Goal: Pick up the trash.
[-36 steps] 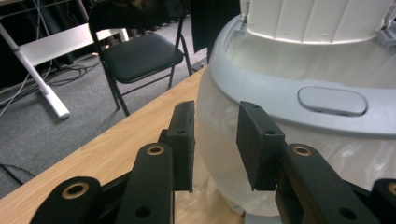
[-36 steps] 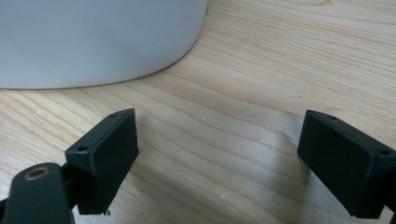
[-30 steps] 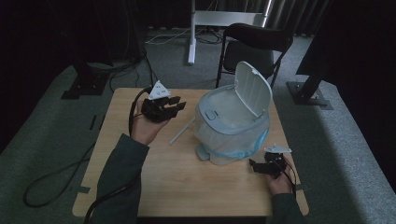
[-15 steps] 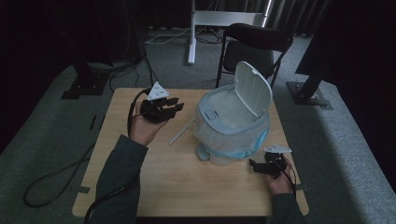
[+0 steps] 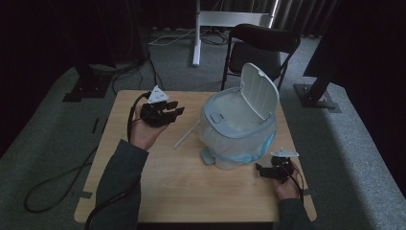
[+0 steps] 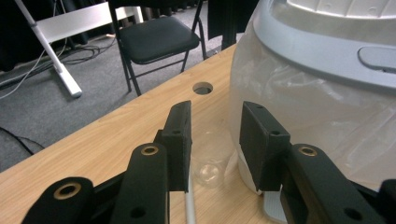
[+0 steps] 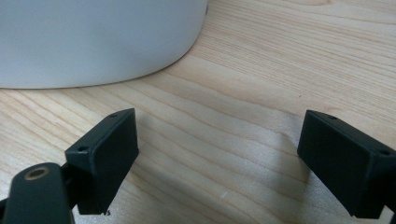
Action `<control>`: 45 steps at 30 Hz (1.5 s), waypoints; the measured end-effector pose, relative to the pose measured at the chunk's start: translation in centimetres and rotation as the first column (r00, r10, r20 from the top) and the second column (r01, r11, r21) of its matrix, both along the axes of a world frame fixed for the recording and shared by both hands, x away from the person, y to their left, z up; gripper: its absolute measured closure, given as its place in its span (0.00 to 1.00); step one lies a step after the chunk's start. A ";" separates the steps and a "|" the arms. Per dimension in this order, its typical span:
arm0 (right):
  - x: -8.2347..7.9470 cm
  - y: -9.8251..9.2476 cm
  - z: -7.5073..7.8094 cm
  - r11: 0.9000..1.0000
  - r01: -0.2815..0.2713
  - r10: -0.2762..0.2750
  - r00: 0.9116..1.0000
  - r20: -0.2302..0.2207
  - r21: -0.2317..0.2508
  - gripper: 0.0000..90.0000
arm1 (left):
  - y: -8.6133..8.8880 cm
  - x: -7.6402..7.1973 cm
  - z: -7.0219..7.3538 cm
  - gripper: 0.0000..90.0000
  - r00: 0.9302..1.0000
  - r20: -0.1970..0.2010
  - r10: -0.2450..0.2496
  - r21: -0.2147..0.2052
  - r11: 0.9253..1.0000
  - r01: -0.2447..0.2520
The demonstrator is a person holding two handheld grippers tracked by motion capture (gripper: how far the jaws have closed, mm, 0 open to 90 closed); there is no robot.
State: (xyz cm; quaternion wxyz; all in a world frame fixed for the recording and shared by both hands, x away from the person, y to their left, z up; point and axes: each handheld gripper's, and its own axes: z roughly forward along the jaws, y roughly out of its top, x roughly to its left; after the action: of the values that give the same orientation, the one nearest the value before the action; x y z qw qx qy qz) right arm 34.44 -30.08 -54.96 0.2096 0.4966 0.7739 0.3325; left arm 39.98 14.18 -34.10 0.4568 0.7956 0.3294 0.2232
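Wooden tabletop [image 5: 158,191] carries lidded bin [image 5: 239,125] and thin white stick [image 5: 187,135], light, stiff, best pinched mid-shaft, below left hand-held gripper [image 6: 214,135], jaws just opening, empty; right hand-held gripper [image 7: 219,163] gapes wide.

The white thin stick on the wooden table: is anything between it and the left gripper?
Nothing visible. The white thin stick lies on the wooden table just below the left gripper, whose jaws have just been opening with nothing between them.

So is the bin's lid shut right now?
No, in the high view the lid stands tipped up at the back of the bin, leaving its top open.
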 end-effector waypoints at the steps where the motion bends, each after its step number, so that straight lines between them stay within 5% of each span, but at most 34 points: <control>1: 0.0 0.0 0.0 1.000 0.000 0.000 1.000 0.000 0.000 0.13 | 0.0 0.0 -0.1 0.71 1.000 -0.004 0.003 0.000 1.000 -0.003; 45: 0.0 0.0 0.0 1.000 0.000 0.000 1.000 0.000 0.000 0.13 | -1.9 3.1 -5.1 0.63 0.996 -0.093 0.016 0.031 0.999 -0.013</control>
State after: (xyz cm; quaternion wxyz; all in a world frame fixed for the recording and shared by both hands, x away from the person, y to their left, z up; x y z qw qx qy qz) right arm 34.44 -30.08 -54.96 0.2096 0.4966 0.7738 0.3325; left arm 43.08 12.23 -39.24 0.4273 0.8096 0.3526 0.1942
